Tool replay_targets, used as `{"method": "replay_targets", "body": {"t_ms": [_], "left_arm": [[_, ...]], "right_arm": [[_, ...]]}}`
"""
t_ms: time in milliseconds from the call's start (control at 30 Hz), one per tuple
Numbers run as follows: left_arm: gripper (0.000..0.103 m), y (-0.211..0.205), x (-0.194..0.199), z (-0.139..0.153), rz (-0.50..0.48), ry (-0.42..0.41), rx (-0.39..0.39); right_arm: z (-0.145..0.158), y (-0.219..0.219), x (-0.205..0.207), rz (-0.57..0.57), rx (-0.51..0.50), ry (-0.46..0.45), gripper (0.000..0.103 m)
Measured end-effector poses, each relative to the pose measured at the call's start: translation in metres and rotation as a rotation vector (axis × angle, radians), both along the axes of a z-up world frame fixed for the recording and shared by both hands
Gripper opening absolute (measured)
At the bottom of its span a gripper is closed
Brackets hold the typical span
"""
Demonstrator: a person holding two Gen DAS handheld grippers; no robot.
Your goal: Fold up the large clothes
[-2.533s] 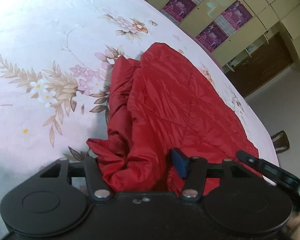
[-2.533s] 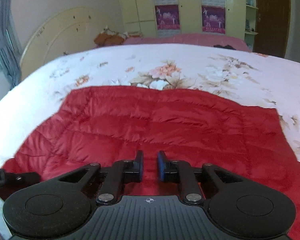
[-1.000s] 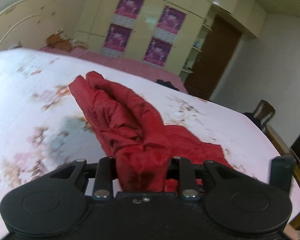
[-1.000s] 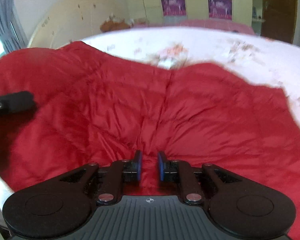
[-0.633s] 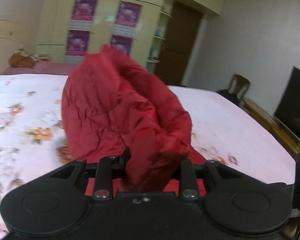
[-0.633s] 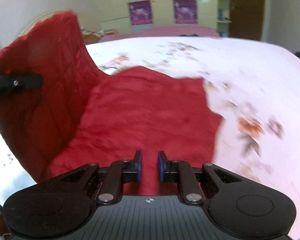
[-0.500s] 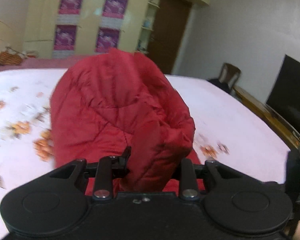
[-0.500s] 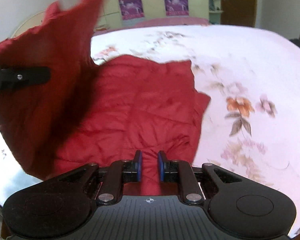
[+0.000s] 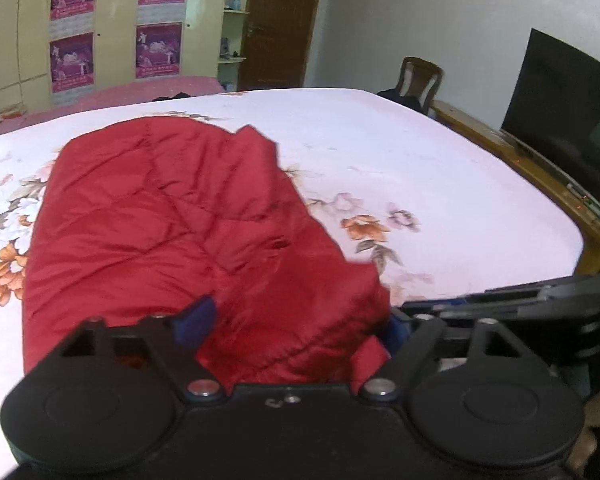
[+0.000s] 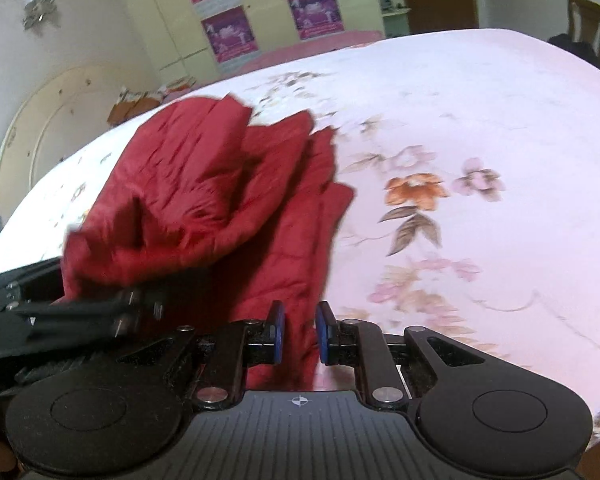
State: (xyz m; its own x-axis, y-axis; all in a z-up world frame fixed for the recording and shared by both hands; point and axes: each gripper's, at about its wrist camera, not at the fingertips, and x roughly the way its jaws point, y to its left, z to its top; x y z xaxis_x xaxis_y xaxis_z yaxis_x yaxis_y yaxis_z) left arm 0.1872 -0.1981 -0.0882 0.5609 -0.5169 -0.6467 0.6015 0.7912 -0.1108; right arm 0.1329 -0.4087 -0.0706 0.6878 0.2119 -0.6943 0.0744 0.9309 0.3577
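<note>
A red quilted jacket [image 9: 160,216] lies folded over on the floral bedsheet [image 9: 420,160]. My left gripper [image 9: 296,320] is open, its jaws wide apart with the jacket's near edge lying loose between them. My right gripper [image 10: 299,336] is shut on a fold of the red jacket [image 10: 220,184] at its near right edge. In the right wrist view the left gripper [image 10: 80,308] sits just left of mine, under the bunched cloth. In the left wrist view the right gripper [image 9: 520,300] shows at the right.
The bed's wooden frame [image 9: 540,160] runs along the right, with a dark TV screen [image 9: 560,100] and a wooden chair [image 9: 420,80] beyond. Wardrobes with purple posters [image 9: 72,28] stand at the back. A rounded headboard [image 10: 60,120] is at the left.
The left gripper swung the lifted jacket half over to the right, laid it on the other half and opened. The right gripper stayed shut on its edge.
</note>
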Motion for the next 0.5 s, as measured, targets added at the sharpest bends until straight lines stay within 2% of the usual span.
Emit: {"method": "replay_targets", "body": {"t_ms": [100, 233, 400, 500], "left_arm": [[0.088, 0.003, -0.006, 0.008, -0.008, 0.005, -0.003], [0.09, 0.023, -0.003, 0.032, 0.033, 0.033, -0.084], [0.093, 0.067, -0.005, 0.062, 0.118, -0.028, -0.149], [0.094, 0.093, 0.004, 0.067, 0.209, -0.074, -0.126]], "right_arm": [[0.01, -0.012, -0.003, -0.027, 0.021, -0.02, 0.016], [0.028, -0.018, -0.004, -0.039, 0.042, -0.067, 0.016], [0.047, -0.013, 0.013, -0.007, 0.118, -0.123, 0.017], [0.051, -0.003, 0.025, 0.03, 0.163, -0.133, 0.019]]}}
